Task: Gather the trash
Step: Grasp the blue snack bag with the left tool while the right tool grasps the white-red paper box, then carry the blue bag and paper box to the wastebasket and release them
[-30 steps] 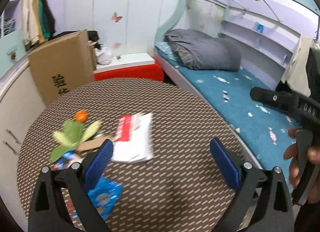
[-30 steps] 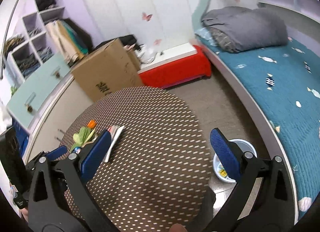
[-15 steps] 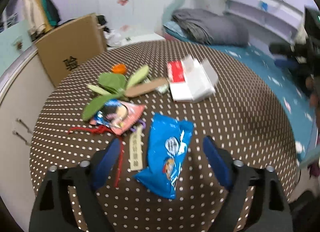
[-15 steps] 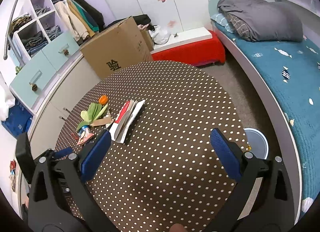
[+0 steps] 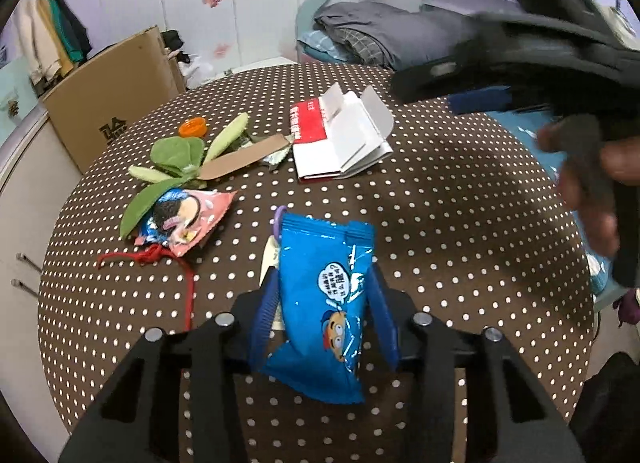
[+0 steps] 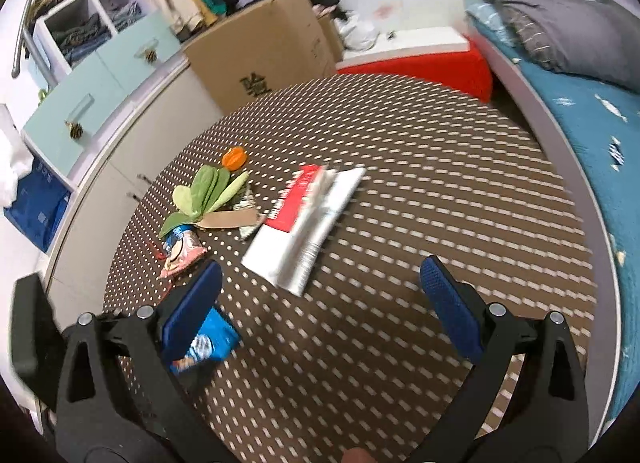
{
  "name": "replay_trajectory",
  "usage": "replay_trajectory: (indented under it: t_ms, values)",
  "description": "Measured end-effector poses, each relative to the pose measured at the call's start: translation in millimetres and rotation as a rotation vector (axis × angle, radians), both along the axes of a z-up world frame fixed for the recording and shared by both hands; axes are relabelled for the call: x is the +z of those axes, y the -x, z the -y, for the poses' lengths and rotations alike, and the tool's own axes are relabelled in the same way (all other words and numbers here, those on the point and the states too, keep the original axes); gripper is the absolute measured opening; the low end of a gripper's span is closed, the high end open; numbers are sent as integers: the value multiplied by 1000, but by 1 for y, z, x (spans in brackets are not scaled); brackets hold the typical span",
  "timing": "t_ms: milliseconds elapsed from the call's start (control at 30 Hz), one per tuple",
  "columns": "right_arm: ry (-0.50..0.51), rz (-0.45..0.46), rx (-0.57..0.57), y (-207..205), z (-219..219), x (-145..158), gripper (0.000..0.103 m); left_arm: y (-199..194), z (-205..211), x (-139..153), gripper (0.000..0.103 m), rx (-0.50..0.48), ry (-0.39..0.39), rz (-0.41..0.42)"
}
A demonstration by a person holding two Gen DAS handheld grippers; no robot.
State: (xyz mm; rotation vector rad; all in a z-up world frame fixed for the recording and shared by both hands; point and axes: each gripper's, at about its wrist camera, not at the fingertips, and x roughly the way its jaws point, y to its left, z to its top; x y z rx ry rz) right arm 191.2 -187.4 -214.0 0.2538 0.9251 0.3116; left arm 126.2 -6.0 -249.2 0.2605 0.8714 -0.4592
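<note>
The work surface is a round table [image 5: 460, 223] under a brown cloth with white dots, standing in a small bedroom between a bed and a run of cupboards. Nearest the left-wrist camera, the left gripper [image 5: 325, 303] straddles a blue snack wrapper [image 5: 324, 299] lying on the cloth; its jaws have just been closing and now stand roughly half open, the blue pads at or just beside the wrapper's two long edges. Whether they press on the film yet cannot be told. Risk one: the crinkled film is slippery and puffed, so a closure on the edges alone is likely to let it buckle and slip free. Risk two: a white tag [image 5: 269, 263] with a purple loop lies partly under the wrapper's left edge, and the left pad may catch it as well. Beyond this sit a pink wrapper [image 5: 188, 219] with a red string [image 5: 160, 259], then green leaves [image 5: 176, 153], a brown card strip [image 5: 244, 157] and an orange cap [image 5: 193, 128]. The flattened red and white carton [image 6: 308, 219] lies further out. The right gripper [image 6: 320, 299] hangs wide open and empty over bare cloth short of the carton; blur in its view suggests motion, so a collision with the left tool is possible. At the back stands a cardboard box [image 6: 264, 51].
</note>
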Motion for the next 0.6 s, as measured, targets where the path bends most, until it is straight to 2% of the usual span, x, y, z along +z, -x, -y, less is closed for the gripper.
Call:
replay_trajectory:
  t_ms: [33,100,133,167,233,267,300,433,467,500,533,600]
  values:
    - [11,-3,4,-6,-6,-3,97,1,-1,0,54,9,1,1]
    - [41,-13,-3,-18,-17,-12,97,8,-7,0,58,25,9,8]
    - [45,-17,-1,-22,-20,-16,93,10,-10,0,58,33,13,9]
    - [54,-23,1,-26,-24,-20,86,12,-14,0,58,44,20,10]
    - [120,-2,-2,-28,-34,-23,52,16,-22,0,58,70,32,15]
    - [141,7,0,-28,-37,-23,46,19,-25,0,58,72,39,11]
    - [132,3,7,-28,-37,-24,31,20,-27,0,58,68,46,8]
    - [80,1,8,-18,-23,-23,22,23,-18,-3,57,24,35,15]
    - [72,5,6,-13,-18,-22,21,20,-13,-4,55,17,36,1]
    - [69,8,5,-10,-14,-21,19,16,-11,-4,48,13,35,-8]
    - [65,14,2,-2,-7,-18,16,16,-7,-3,30,3,38,-10]
    - [54,14,-1,7,6,-16,14,16,-4,-1,27,-27,80,-36]
